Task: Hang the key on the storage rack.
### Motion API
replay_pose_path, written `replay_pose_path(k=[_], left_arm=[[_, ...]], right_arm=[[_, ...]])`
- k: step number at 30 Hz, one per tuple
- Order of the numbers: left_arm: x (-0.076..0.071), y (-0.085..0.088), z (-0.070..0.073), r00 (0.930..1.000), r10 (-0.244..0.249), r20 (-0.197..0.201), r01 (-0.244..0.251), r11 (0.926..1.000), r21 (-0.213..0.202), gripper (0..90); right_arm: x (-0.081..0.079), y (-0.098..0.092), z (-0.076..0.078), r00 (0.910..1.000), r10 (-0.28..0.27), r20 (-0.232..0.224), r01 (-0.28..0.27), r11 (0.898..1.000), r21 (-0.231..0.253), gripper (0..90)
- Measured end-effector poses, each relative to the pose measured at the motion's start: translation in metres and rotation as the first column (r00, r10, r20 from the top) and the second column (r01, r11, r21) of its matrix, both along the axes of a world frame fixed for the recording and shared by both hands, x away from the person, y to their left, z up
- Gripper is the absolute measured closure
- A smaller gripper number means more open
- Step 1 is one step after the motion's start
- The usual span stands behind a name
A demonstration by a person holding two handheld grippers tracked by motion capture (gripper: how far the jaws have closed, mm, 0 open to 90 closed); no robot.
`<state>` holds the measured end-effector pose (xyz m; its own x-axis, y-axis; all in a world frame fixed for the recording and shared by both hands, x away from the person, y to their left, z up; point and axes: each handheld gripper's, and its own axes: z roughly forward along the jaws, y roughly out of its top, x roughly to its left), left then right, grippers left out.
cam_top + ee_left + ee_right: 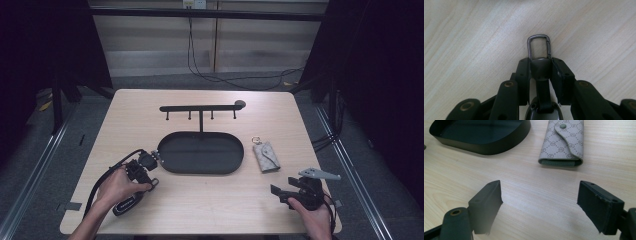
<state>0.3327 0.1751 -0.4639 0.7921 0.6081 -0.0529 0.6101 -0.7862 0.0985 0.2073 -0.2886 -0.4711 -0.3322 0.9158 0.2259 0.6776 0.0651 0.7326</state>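
Key fob (541,72) is pinched by left gripper (541,62) left of tray (172,167); right gripper (539,202) is spread, idle. Lifting toward rack (200,107) is judged next.

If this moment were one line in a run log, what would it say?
left tool: shut on key fob, clip sticking out | right tool: open, on table | pouch: beside tray, untouched
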Motion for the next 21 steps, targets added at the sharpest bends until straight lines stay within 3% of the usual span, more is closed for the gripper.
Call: replay_pose_path(k=[11,17,21], left_arm=[[0.0039,-0.0019,0.0002,0.9997,0.011,-0.021,-0.011,0.9998,0.016,70.5],[0.008,0.005,0.0008,0.9982,0.014,-0.058,-0.016,0.9995,-0.026,70.6],[0.009,0.0066,0.0005,0.9976,0.03,-0.063,-0.033,0.9985,-0.044,70.7]], right_arm=[[0.0001,0.0001,-0.0004,1.0,0.003,-0.004,-0.003,1.0,-0.004,19.6],[0.0007,0.0008,-0.0007,0.9999,0.0,-0.012,0.0,1.0,-0.004,19.6],[0.001,0.0004,-0.0009,0.9999,-0.002,-0.013,0.002,1.0,-0.002,19.7]])
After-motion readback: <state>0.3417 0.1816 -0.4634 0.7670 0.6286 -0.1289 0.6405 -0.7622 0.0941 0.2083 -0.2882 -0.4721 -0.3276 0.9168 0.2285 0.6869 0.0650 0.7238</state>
